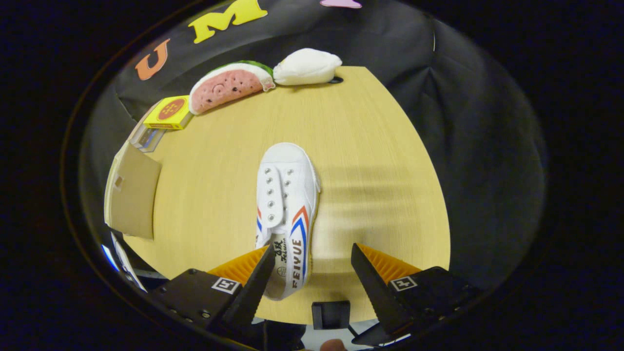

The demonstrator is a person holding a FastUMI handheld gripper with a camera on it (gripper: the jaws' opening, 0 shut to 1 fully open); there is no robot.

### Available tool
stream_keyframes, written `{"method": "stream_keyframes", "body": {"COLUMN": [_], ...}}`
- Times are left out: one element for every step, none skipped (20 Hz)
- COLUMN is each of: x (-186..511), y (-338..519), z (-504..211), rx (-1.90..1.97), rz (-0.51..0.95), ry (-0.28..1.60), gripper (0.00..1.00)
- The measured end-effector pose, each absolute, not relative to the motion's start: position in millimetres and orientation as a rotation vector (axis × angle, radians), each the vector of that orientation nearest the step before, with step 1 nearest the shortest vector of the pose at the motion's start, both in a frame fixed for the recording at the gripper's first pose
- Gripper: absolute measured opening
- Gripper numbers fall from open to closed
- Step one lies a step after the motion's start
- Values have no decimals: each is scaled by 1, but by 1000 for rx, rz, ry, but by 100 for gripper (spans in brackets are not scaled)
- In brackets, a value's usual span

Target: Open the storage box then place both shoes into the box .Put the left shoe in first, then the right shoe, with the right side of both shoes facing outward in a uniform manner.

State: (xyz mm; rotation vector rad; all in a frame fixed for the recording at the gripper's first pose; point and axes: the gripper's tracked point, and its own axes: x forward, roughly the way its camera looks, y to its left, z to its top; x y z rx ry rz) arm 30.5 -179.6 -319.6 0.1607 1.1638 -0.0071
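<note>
The gripper [312, 261] is spread wide, grasping nothing. The white shoe [287, 214] lies on the table [370, 161], heel between the fingers (nearer one of them), toe pointing ahead. Centre over the heel, lower, then close firmly on both sides before lifting toward the box [130, 195], off beside the fingers.

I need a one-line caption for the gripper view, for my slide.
Open gripper over a wooden table, its fingers around the heel of a white shoe.
</note>
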Motion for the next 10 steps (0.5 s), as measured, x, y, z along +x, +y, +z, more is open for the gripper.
{"method": "stream_keyframes", "body": {"x": [34, 39, 43, 46, 49, 51, 53, 54, 54, 54], "y": [-180, -179, -179, -175, -171, -166, -167, -166, -158, -156], "z": [-326, -331, -336, -338, -341, -345, -347, -349, -349, -346], "rx": [168, 180, 195, 222, 256, 287, 304, 308, 333, 340], "rz": [2, 11, 16, 34, 44, 54, 57, 65, 88, 82], "ry": [1181, 1193, 1208, 1228, 1246, 1265, 1280, 1291, 1305, 1319], "gripper": [95, 95, 95, 90, 85, 75, 75, 75, 75, 68]}}
